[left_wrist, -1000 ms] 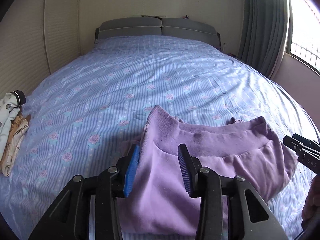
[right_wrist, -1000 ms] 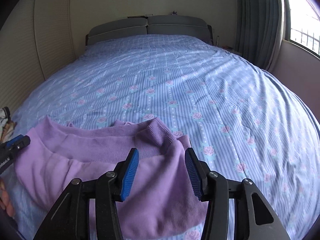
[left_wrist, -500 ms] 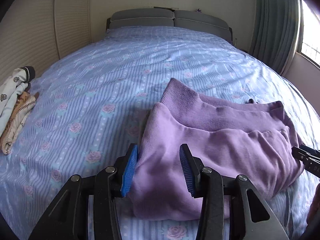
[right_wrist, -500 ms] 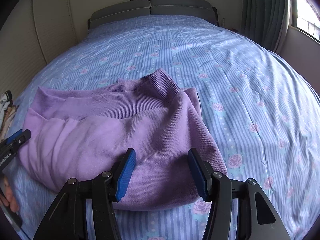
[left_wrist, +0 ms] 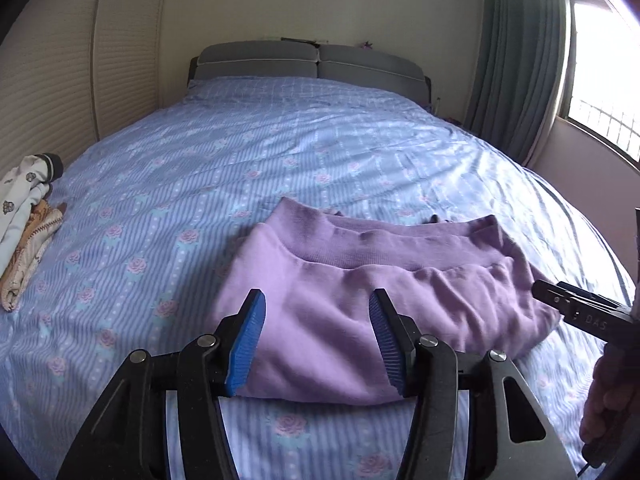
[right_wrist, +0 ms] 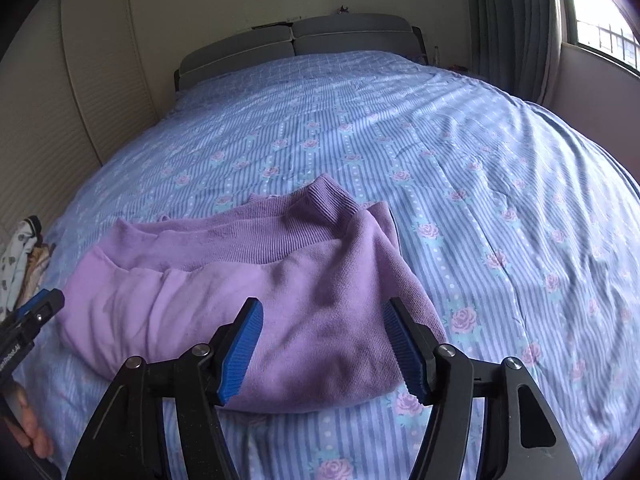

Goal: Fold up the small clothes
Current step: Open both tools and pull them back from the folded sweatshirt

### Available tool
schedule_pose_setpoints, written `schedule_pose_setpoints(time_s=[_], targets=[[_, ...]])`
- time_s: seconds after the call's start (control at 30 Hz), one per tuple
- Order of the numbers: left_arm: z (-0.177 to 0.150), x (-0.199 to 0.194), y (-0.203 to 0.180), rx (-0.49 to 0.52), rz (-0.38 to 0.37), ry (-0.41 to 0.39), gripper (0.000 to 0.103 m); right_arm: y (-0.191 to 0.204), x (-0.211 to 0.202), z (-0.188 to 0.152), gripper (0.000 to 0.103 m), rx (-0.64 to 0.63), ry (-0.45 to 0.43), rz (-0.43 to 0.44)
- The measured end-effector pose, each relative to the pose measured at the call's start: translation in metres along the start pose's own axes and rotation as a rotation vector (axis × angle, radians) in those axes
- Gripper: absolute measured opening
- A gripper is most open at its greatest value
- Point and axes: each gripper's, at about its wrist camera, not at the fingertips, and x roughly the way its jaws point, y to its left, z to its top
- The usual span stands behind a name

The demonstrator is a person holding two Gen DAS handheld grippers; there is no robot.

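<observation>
Fleece sweater, ribbed hem, folded

The left gripper, jaws just opened, frames the folded purple garment.

Both wrist cameras look down the bed toward its headboard, close over the folded purple garment they share.

A blue striped bedsheet with pink roses fills the frame. A grey headboard stands at the upper middle, a grey-green curtain and a bright window at the upper right.
</observation>
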Motion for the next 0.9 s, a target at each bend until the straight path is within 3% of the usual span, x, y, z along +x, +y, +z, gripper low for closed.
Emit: schedule_pose_setpoints(time_s=[0.1, 0.23, 0.6, 0.77, 0.9], targets=[[-0.007, 0.016, -0.011, 0.03, -0.006, 0.04, 0.058, 0.001, 0.006, -0.005, 0.065, -0.013, 0.022, -0.003], [-0.019, 0.042, 0.002, -0.019, -0.005, 0.116, 0.058, 0.0, 0.016, -0.009, 0.065, -0.042, 0.044, -0.017], [-0.029, 0.045, 0.001, 0.035, 0.017, 0.102, 0.059, -0.001, 0.027, -0.023, 0.067, -0.073, 0.059, -0.052], [-0.02, 0.024, -0.003, 0.028, 0.029, 0.075, 0.068, -0.015, 0.001, -0.017, 0.067, 0.034, 0.031, -0.001], [-0.014, 0.01, -0.017, 0.04, 0.04, 0.076, 0.069, -0.044, -0.019, -0.025, 0.071, 0.178, 0.022, 0.036]])
